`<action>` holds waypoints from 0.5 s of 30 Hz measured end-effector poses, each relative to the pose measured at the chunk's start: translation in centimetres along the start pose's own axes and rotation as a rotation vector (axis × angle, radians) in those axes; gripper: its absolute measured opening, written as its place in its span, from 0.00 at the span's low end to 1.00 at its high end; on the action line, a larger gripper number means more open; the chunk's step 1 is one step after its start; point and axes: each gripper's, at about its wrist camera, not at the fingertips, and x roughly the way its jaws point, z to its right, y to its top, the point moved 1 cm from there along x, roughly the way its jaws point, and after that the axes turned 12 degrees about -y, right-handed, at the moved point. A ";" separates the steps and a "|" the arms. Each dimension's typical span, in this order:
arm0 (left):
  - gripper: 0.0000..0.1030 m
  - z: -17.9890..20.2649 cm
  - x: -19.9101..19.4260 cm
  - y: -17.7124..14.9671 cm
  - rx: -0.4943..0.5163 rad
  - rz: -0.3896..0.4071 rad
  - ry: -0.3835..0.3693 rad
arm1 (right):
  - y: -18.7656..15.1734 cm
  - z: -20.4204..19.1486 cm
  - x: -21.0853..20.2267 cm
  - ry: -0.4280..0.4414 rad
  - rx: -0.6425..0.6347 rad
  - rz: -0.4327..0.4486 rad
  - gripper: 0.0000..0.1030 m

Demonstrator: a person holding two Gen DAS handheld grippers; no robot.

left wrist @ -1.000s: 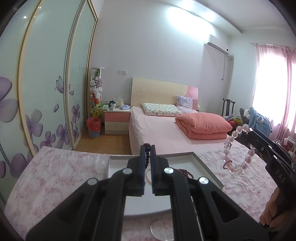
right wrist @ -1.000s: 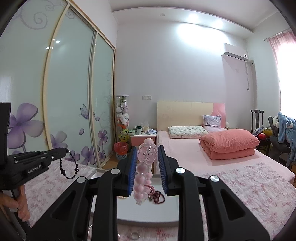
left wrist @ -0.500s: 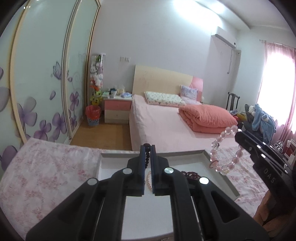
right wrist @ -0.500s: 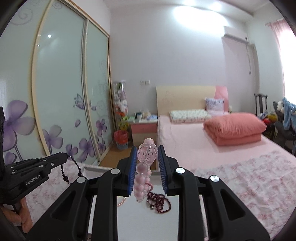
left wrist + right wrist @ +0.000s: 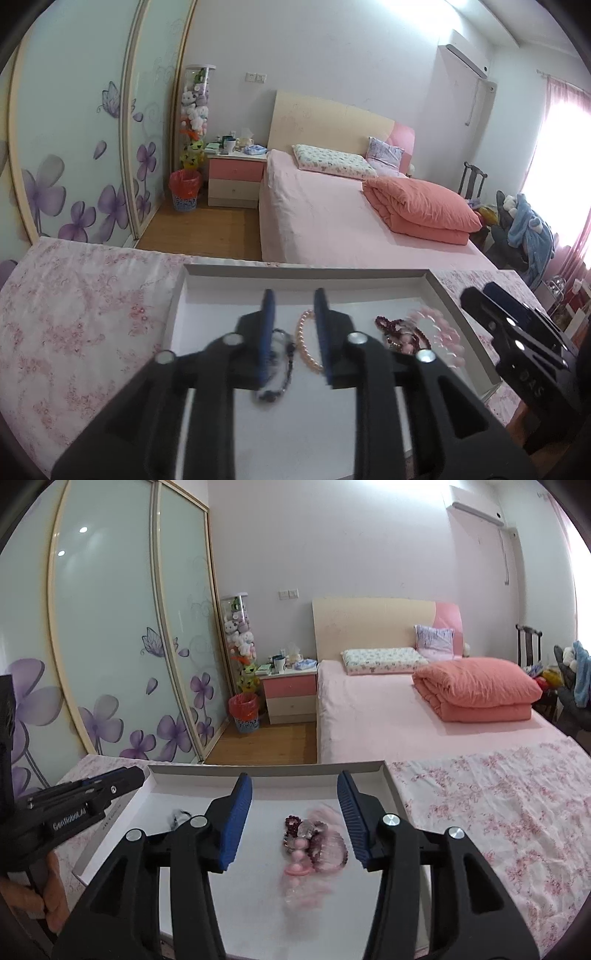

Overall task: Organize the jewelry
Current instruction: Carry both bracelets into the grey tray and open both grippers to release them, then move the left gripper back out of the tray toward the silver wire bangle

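A shallow white tray (image 5: 192,295) (image 5: 388,782) lies on the flowered cloth. My left gripper (image 5: 293,314) is open over the tray; a dark bead bracelet (image 5: 280,373), blurred, lies below it beside a pearl bracelet (image 5: 303,347). My right gripper (image 5: 293,812) is wide open above the tray; a pink bead bracelet (image 5: 314,853), blurred, lies below it by a dark red bead string (image 5: 291,823). The pink beads (image 5: 439,328) and the right gripper (image 5: 517,332) show at the right of the left wrist view. The left gripper (image 5: 122,781) shows at the left of the right wrist view.
The tray sits on a table covered by a pink flowered cloth (image 5: 74,314) (image 5: 498,812). Beyond it are a pink bed (image 5: 351,221), a nightstand (image 5: 234,177), a red bin (image 5: 184,190) and sliding wardrobe doors (image 5: 110,646).
Both grippers have dipped toward the tray and opened. The dark bracelet has dropped from the left one and the pink bracelet from the right one into the tray.
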 end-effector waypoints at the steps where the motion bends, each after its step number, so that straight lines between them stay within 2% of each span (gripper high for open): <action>1: 0.24 -0.3 -0.3 0.0 -0.001 0.004 0.005 | 0.0 0.1 -0.3 -0.003 0.002 0.006 0.48; 15: 0.24 -1.0 -5.3 -0.7 0.012 0.050 0.039 | 0.8 2.6 -4.3 -0.034 0.033 0.075 0.48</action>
